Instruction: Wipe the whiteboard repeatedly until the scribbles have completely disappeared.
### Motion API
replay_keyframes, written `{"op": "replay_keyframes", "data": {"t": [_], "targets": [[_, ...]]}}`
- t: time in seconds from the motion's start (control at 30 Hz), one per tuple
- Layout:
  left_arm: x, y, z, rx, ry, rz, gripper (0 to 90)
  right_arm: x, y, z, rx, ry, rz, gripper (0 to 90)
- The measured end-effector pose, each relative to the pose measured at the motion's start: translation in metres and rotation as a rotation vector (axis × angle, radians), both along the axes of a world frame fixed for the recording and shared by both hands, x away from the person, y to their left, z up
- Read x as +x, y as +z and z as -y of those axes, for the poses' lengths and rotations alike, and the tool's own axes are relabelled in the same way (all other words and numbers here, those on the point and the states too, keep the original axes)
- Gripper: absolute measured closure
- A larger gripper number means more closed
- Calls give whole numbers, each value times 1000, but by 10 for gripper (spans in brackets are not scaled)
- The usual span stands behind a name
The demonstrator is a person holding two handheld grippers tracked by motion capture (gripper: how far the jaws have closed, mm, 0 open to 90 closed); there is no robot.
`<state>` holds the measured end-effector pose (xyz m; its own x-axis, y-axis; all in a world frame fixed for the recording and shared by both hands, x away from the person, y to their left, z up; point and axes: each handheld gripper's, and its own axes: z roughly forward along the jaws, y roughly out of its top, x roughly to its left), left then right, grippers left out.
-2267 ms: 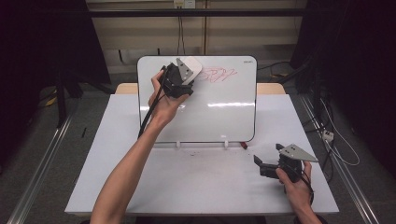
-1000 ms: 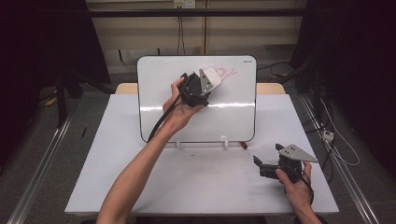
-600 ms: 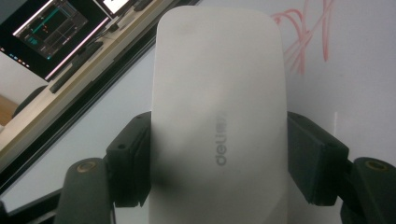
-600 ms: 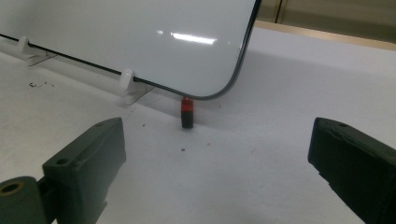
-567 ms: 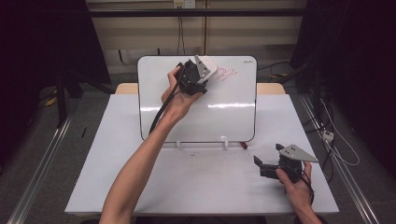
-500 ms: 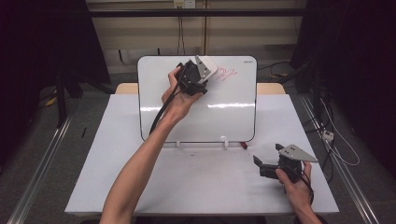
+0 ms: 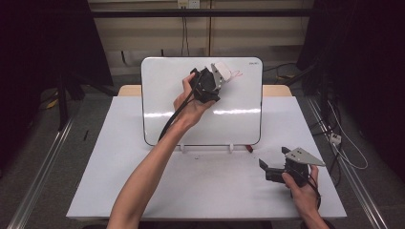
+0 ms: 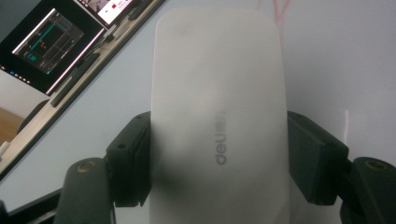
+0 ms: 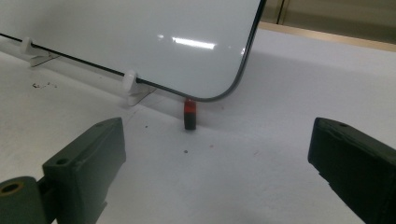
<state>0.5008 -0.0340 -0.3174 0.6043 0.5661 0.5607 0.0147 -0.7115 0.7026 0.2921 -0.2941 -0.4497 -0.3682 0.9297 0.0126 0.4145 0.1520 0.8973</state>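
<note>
We start at the left claw (image 8: 219,186), and it is clenched on a white eraser (image 8: 219,107), one jaw on each long side, with the eraser's long axis running straight out ahead between them. In the high view that eraser (image 7: 220,71) sits against the upper right part of the whiteboard (image 7: 167,119), which stands propped upright on small white clips (image 9: 133,84) along its bottom edge. Just to the right of the eraser a few red marks (image 7: 237,74) show on the board, so we judge the wipe has to travel rightward, toward the board's top right corner. The left hand (image 7: 191,102) is the nearer one by far.

Room is tight that way: the right edge and top edge of the board lie near, while the wide white face to the left and below is free. Down on the tabletop (image 7: 119,191), the right claw (image 9: 215,177) lies released, jaws spread wide and holding nothing. It points at a small red and black piece (image 9: 189,114), perhaps a pen cap, by the board's lower right corner.
</note>
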Motion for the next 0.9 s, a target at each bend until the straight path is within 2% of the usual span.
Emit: {"op": "replay_keyframes", "data": {"t": [0.4, 0.5, 0.53, 0.6, 0.7, 0.9], "targets": [[-17, -22, 17, 8, -80, 22, 311, 0, 0, 0, -1, 1, -1, 41], [-25, -31, 23, 27, -132, 12, 311, 0, 0, 0, 1, 1, 0, 41], [-29, -36, 26, 48, -145, 32, 311, -1, 0, 0, 0, 3, 1, 41], [-33, -41, 27, 36, -153, 53, 310, 0, 0, 0, 0, 4, 2, 41], [-29, -42, 21, 6, -188, 57, 310, -1, 0, 0, 1, 4, 2, 41], [-24, -37, 18, 25, -218, 58, 310, -1, 0, 2, 5, -2, 0, 41]]}}
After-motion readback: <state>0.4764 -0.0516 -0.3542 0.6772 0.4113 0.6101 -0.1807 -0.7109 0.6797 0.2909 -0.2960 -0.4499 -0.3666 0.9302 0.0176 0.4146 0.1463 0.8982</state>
